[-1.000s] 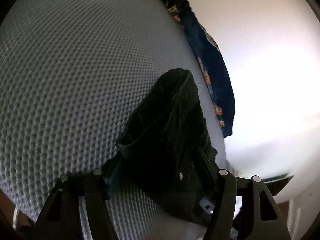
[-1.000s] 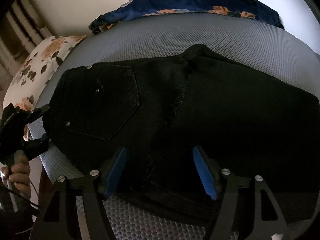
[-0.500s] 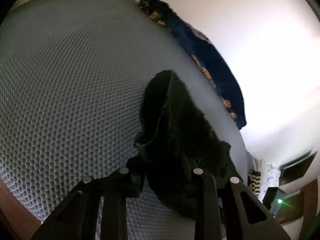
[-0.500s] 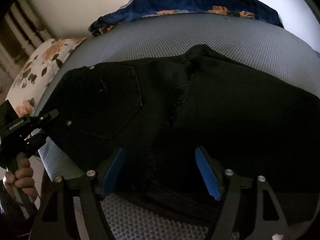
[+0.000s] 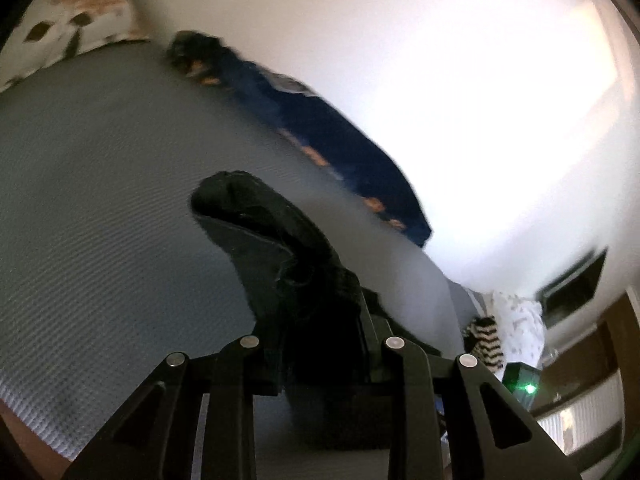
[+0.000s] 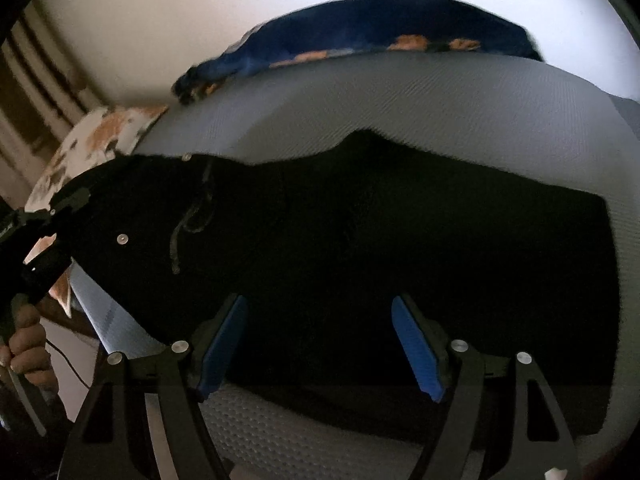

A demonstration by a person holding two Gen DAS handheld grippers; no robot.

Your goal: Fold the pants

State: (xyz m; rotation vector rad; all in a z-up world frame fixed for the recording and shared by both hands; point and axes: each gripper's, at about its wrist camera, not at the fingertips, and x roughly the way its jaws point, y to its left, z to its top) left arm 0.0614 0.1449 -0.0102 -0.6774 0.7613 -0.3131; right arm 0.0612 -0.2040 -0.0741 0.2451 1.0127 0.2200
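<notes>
One layer of pants (image 6: 360,248) spread across mattress (image 6: 440,96), waist end at its left edge pinched in left gripper (image 5: 320,344), right gripper (image 6: 320,340) spread wide over near edge, empty; slack denim liable to slip or bunch mid-fold.

a bedroom in someone's home: a grey mesh-textured mattress (image 6: 420,96) fills the room, a floral pillow (image 6: 100,136) at one end, a navy flowered blanket (image 6: 360,36) bunched along the plain white wall (image 5: 460,80), curtains (image 6: 36,76) in the corner.
</notes>
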